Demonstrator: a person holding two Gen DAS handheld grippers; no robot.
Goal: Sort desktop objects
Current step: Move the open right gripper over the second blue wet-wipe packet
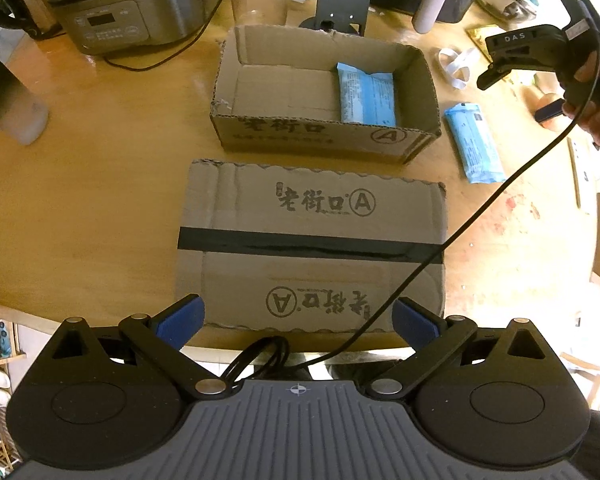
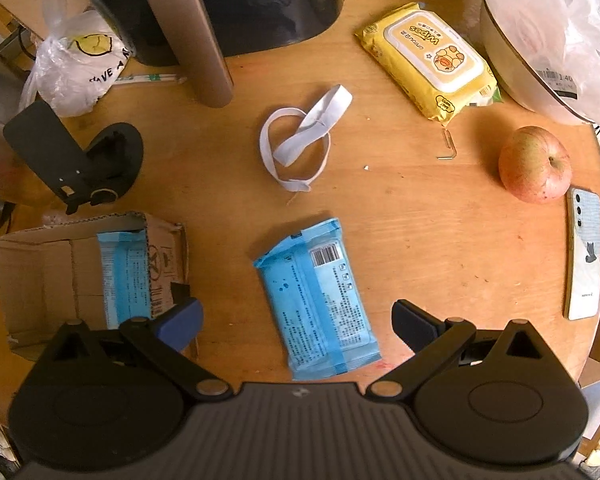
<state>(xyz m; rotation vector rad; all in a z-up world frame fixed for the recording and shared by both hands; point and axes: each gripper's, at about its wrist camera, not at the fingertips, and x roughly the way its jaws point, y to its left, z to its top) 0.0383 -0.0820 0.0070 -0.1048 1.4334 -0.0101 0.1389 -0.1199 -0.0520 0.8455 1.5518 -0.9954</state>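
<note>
An open cardboard box [image 1: 420, 80] [image 2: 32, 264] holds one blue wipes packet [image 1: 366, 98] [image 2: 124, 276]. A second blue packet [image 1: 474, 142] [image 2: 318, 298] lies flat on the wooden table to the box's right. My right gripper [image 2: 298, 320] hovers open directly over this packet, its fingers either side of it and apart from it. In the left wrist view the right gripper [image 1: 496, 68] appears at the far right, held by a hand. My left gripper [image 1: 298, 322] is open and empty above a flat cardboard lid [image 1: 312, 248] with black tape.
A white elastic band [image 2: 300, 140], yellow wipes pack [image 2: 428, 60], apple [image 2: 534, 164], phone [image 2: 584, 260] and paper clip [image 2: 448, 146] lie on the table. A rice cooker [image 1: 112, 4], black stand [image 2: 72, 156], metal cylinder [image 2: 192, 44] and plastic bags stand at the back.
</note>
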